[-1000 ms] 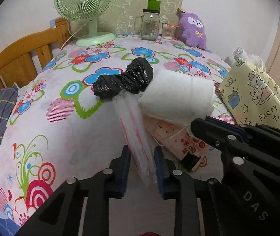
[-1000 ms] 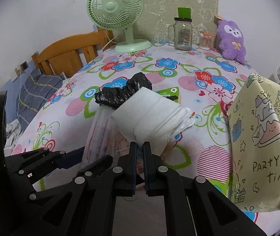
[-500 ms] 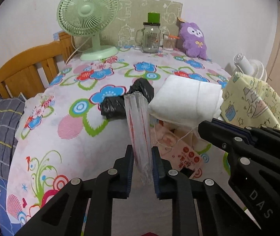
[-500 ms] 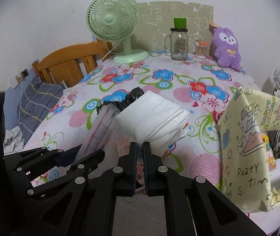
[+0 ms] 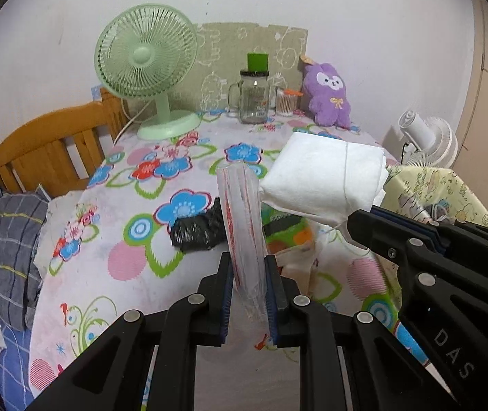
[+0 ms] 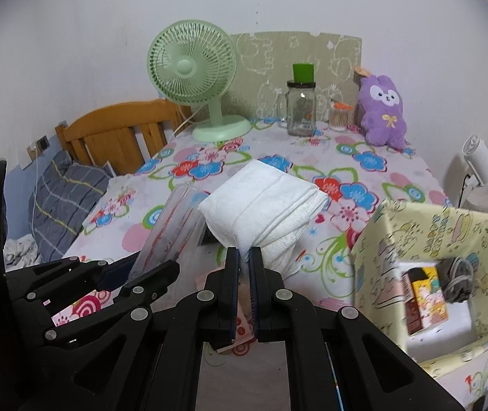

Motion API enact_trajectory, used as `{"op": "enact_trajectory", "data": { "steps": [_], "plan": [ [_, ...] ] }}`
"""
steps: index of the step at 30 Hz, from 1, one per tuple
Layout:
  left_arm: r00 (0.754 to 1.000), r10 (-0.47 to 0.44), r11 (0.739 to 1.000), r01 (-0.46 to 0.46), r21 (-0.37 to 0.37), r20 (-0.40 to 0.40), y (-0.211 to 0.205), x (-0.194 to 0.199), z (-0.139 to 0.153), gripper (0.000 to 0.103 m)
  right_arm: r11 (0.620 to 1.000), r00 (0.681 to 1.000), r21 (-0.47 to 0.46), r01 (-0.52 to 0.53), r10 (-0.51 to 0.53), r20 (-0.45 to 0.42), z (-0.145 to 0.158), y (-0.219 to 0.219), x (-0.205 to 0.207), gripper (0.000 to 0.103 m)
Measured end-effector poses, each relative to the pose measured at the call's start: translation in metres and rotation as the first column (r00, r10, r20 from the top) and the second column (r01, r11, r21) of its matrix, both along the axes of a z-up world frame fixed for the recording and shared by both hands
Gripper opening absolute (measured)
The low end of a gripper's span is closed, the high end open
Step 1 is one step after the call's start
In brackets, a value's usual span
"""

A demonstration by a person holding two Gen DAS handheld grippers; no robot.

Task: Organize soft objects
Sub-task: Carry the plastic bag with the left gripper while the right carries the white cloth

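Observation:
My left gripper (image 5: 248, 264) is shut on the lower end of a clear plastic pack with red print (image 5: 240, 205), which stands up above the flowered tablecloth (image 5: 124, 274). My right gripper (image 6: 244, 257) is shut on a corner of a white folded soft bundle tied with string (image 6: 264, 202). That bundle (image 5: 322, 178) hangs in the air just right of the plastic pack (image 6: 172, 229). In the left wrist view the right gripper (image 5: 360, 221) comes in from the right. A crumpled black bag (image 5: 196, 233) lies on the table behind the pack.
A yellow cartoon-print box (image 6: 381, 239) with small packets inside stands at the right table edge. At the back are a green fan (image 5: 144, 54), a glass jar (image 5: 254, 99) and a purple plush (image 5: 329, 99). A wooden headboard (image 5: 45, 144) and a checked pillow (image 5: 1, 233) lie left.
The left jaws pressed onto the plastic pack. Both grippers rose together, lifting the pack and the white bundle off the table. The black bag stayed down.

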State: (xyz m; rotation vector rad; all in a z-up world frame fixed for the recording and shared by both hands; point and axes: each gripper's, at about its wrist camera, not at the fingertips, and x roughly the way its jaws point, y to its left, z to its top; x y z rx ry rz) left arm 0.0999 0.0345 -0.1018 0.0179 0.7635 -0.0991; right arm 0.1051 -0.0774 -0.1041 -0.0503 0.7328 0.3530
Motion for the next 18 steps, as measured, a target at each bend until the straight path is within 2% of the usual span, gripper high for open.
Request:
{"op": "enact_trajectory", "data": {
  "steps": [18],
  "plan": [
    [0.998,-0.039,0.999,0.038,0.024,0.046,-0.040,0.000,0.035,0.015,0.999,0.998,0.008,0.031,-0.031,0.056,0.040,-0.038,-0.003,0.008]
  ]
}}
